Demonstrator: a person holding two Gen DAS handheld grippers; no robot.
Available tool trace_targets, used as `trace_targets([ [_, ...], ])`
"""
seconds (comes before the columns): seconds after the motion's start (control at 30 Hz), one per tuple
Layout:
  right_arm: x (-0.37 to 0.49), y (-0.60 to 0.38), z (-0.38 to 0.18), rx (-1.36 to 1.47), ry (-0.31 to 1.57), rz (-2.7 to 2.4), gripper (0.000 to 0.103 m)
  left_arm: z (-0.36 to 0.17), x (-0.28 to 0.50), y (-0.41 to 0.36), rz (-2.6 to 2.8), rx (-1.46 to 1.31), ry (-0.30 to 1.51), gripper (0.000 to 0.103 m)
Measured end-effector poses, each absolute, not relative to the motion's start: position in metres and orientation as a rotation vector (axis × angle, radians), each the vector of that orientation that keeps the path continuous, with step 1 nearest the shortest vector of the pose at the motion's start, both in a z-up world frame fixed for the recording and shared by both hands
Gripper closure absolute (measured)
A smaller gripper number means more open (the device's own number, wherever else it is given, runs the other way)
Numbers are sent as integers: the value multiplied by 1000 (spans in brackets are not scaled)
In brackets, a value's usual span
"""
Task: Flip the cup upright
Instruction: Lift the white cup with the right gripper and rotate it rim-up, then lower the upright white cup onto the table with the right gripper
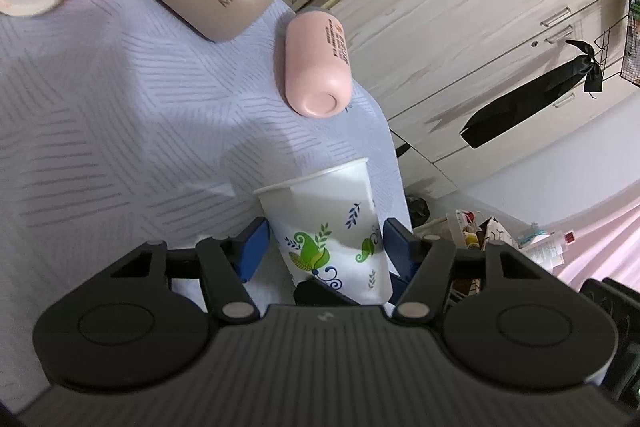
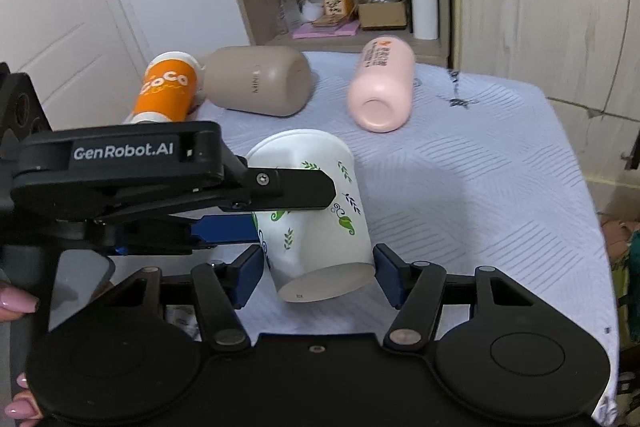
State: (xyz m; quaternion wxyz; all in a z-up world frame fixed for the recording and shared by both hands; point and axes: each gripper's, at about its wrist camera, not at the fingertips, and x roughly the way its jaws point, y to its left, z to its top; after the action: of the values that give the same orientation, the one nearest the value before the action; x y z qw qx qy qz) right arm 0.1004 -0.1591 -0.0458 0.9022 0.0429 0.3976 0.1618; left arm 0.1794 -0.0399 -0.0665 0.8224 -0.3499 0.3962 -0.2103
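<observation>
Above the tabletop's (image 2: 500,163) near edge the white leaf-print paper cup (image 2: 320,223) is tilted, base toward the right gripper (image 2: 319,273), rim away. The left gripper (image 1: 326,247) reaches in sideways from the left, its jaws clamped on the cup's wall. The right gripper's jaws stand apart, flanking the base. Beyond lie a pink bottle (image 2: 380,87), a beige tumbler (image 2: 260,83) and an orange cup (image 2: 166,91).

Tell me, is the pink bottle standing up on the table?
No, the pink bottle lies on its side on the tablecloth, its round bottom facing the camera.
</observation>
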Motion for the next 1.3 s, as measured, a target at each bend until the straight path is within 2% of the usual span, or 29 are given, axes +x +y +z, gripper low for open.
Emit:
trace_targets([
  [0.33, 108, -121, -50, 103, 891, 477, 41, -54, 170, -9, -393, -560, 814, 42],
  [0.53, 109, -110, -52, 69, 906, 513, 33, -64, 176, 14, -447, -617, 861, 44],
  [0.63, 110, -108, -48, 39, 899, 530, 21, -67, 179, 20, -469, -637, 879, 44],
  [0.77, 123, -109, -39, 29, 925, 531, 14, -66, 181, 20, -487, -623, 887, 44],
  [0.9, 138, -107, -35, 7, 950, 533, 15, -63, 181, 14, -488, -591, 883, 44],
  [0.93, 139, -106, -35, -7, 950, 543, 19, -61, 180, 13, -491, -578, 879, 44],
  [1.0, 141, -107, -37, -11, 956, 557, 32, -58, 180, 8, -502, -546, 871, 45],
  [1.03, 142, -108, -38, -2, 957, 563, 34, -57, 179, 7, -502, -528, 866, 45],
  [1.3, 115, -108, -39, -51, 795, 577, 34, -40, 159, -2, -529, -360, 744, 45],
])
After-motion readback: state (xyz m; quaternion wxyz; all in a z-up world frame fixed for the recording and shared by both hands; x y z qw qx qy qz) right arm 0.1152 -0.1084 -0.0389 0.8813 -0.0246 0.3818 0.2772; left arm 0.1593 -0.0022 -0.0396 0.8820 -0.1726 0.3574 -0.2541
